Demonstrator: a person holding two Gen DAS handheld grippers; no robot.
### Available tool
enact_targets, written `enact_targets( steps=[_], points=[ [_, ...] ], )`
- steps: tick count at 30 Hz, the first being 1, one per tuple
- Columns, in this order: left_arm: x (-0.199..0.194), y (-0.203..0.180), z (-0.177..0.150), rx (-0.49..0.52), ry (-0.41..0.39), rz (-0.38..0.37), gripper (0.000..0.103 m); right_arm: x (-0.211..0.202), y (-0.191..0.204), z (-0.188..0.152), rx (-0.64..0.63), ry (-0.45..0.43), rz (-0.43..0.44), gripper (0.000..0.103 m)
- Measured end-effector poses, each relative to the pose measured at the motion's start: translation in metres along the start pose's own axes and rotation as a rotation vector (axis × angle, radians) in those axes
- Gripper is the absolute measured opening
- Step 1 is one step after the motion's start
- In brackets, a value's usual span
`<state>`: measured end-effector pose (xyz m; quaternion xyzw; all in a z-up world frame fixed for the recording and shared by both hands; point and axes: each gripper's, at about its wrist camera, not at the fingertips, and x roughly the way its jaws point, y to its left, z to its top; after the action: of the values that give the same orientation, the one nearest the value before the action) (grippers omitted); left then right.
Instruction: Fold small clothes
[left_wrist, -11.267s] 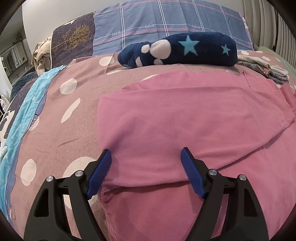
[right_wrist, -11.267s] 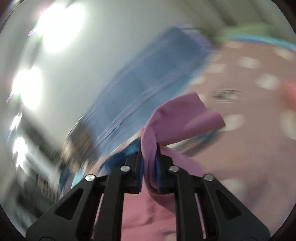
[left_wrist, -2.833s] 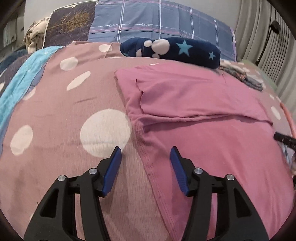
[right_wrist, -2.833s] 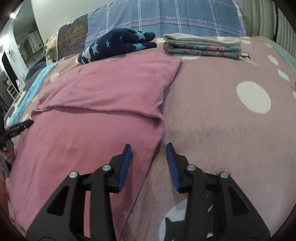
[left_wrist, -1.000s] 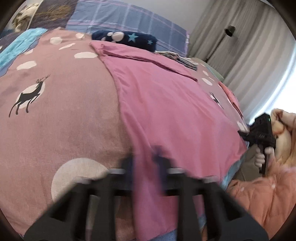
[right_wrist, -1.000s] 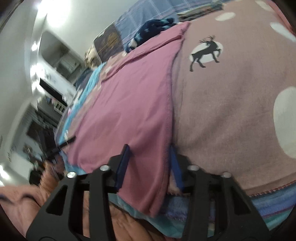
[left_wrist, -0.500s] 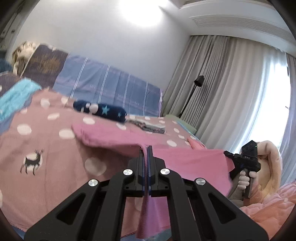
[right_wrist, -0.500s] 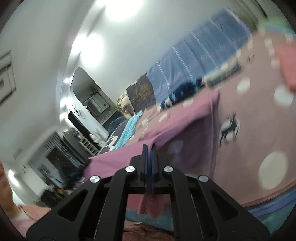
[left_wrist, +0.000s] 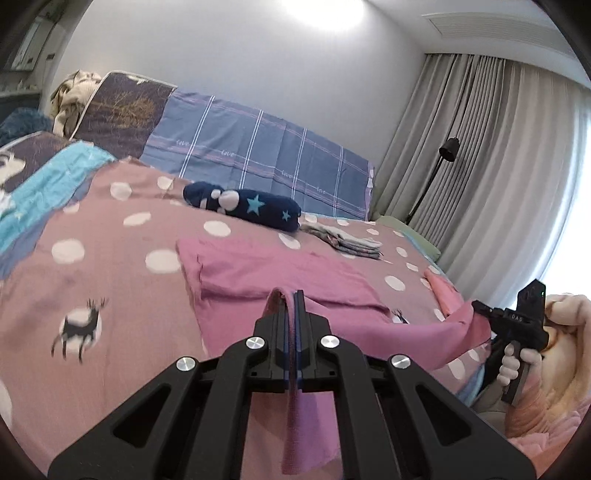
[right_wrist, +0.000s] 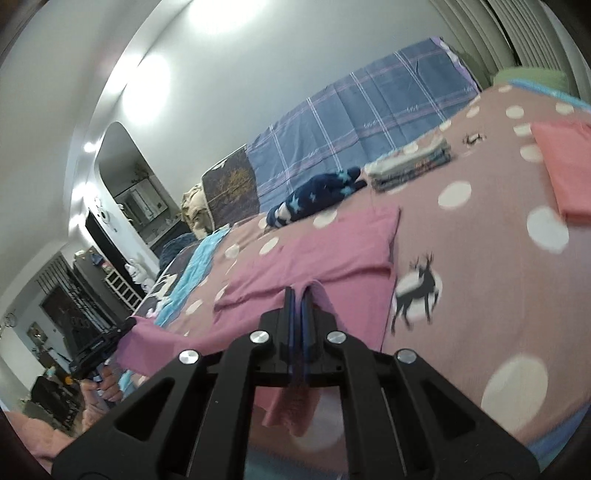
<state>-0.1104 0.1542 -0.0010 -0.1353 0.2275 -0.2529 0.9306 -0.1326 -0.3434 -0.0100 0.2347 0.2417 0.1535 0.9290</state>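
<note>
A pink garment (left_wrist: 280, 273) lies on the spotted bedspread (left_wrist: 92, 236), its far part folded flat and its near hem lifted off the bed. My left gripper (left_wrist: 291, 299) is shut on the left corner of that hem. My right gripper (right_wrist: 297, 295) is shut on the right corner, and it shows at the far right of the left wrist view (left_wrist: 480, 308). The hem hangs stretched between the two. In the right wrist view the garment (right_wrist: 314, 254) slopes down from the jaws to the bed.
A rolled navy star blanket (left_wrist: 243, 203) and a folded grey stack (left_wrist: 343, 240) lie near the blue plaid pillows (left_wrist: 258, 155). A folded salmon cloth (right_wrist: 565, 162) lies at the bed's right side. Curtains and a floor lamp (left_wrist: 443, 162) stand to the right.
Both grippers closed on the garment's near hem corners about a second ago and lifted them. Since half a second ago they have carried the hem forward over the bed.
</note>
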Motion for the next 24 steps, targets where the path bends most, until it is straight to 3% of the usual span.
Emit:
enact_targets(
  steps=[6,11,17,20,21,24],
  points=[
    [0.047,0.019,0.044,0.010,0.013,0.046,0.002,0.059,-0.008,0.048,-0.044,-0.007,-0.050,0.003],
    [0.116,0.057,0.071,-0.034,0.084,0.089,0.002,0.135,-0.040,0.075,-0.009,0.057,-0.082,0.003],
    [0.216,0.110,0.036,-0.074,0.279,0.239,0.002,0.230,-0.089,0.050,0.044,0.239,-0.197,0.004],
    [0.229,0.128,0.014,-0.128,0.303,0.237,0.003,0.243,-0.102,0.035,0.071,0.274,-0.200,0.004],
    [0.225,0.131,0.015,-0.147,0.288,0.218,0.005,0.241,-0.102,0.034,0.069,0.272,-0.196,0.005],
    [0.204,0.136,0.021,-0.193,0.260,0.209,0.029,0.228,-0.100,0.037,0.051,0.272,-0.197,0.017]
  ],
)
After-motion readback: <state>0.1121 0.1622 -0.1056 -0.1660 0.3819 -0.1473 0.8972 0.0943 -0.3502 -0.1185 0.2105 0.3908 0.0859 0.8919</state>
